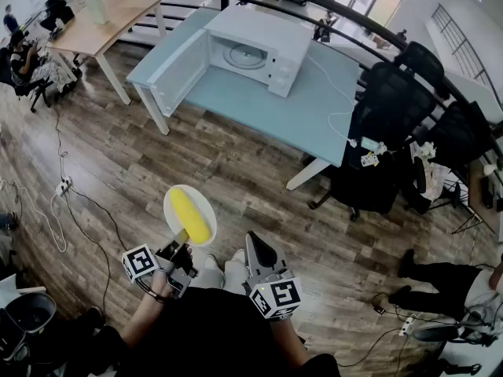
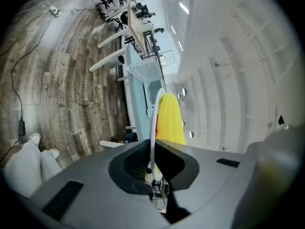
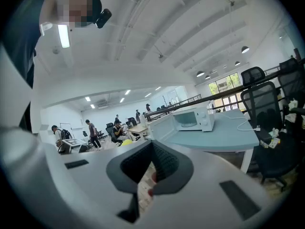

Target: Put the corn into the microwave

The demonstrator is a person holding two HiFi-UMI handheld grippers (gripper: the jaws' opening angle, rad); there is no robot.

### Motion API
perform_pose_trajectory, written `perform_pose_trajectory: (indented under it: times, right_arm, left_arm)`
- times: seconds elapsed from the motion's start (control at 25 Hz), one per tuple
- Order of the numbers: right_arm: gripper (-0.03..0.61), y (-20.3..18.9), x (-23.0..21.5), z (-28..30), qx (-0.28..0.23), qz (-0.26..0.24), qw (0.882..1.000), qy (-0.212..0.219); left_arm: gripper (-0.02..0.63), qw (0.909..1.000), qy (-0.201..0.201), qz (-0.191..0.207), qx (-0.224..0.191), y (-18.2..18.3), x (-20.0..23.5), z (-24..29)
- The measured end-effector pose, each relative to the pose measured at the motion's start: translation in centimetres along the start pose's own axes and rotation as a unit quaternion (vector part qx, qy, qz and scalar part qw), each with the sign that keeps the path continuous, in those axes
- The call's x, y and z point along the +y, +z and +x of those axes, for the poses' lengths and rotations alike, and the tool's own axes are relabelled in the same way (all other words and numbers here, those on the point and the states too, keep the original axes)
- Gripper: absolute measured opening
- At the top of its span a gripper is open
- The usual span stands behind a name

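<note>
Corn, a bumpy yellow cob, lies lengthwise on a round white plate in the head view. The plate is held out over a floor of grey-brown wood planks. The left tool pinches the plate's near rim. Beside it the right tool carries nothing, and its dark wedge-shaped jaws are pressed together. Well apart from both, a boxy white microwave stands on a pale blue bench. Its door is swung wide, and a round turntable shows inside. Black mesh chairs crowd the bench's right side.

In the left gripper view the plate is seen edge-on, a thin white line running between the ribbed dark pads, which clamp on it. The corn rises past the jaws as a rounded yellow hump against one face of the plate. This view is rolled, so the plank floor fills its left side.

In the right gripper view the ribbed black pads meet at their tips with nothing between them. Beyond them the microwave sits with its door open on the bench's smooth top. A thin white cable trails across that surface near the high-backed chairs.
</note>
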State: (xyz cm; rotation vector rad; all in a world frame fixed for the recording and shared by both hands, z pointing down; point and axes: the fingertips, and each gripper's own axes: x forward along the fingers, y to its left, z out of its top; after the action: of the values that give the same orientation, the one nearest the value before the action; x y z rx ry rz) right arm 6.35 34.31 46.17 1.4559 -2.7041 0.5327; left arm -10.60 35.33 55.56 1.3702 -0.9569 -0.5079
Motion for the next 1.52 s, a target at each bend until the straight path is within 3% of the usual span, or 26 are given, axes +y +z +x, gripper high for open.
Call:
perform_pose_trajectory:
  times: [0.24,0.52,1.2,1.52]
  right_arm:
    - [0.009,-0.5,5.6,0.6,-0.013,0.008,1.000,-0.004]
    - [0.009,-1.4,7.8,0.5,-0.019,0.013,1.000,-0.015]
    - [0.009,-1.6,7.7,0.0,-0.011,0.029,0.998,-0.060]
    - [0.008,-1.2,7.7,1.5,-0.012,-0.016,0.999,-0.045]
  left_arm:
    - [0.021,0.9999,-0.006,0.009,0.005,2.3,1.4,-4.5]
    - [0.023,0.9996,-0.011,0.021,0.013,3.7,1.7,-6.2]
    - [0.025,0.9983,-0.029,0.031,0.040,4.6,1.3,-5.9]
    - [0.025,0.9983,-0.016,0.036,0.043,5.4,1.2,-4.6]
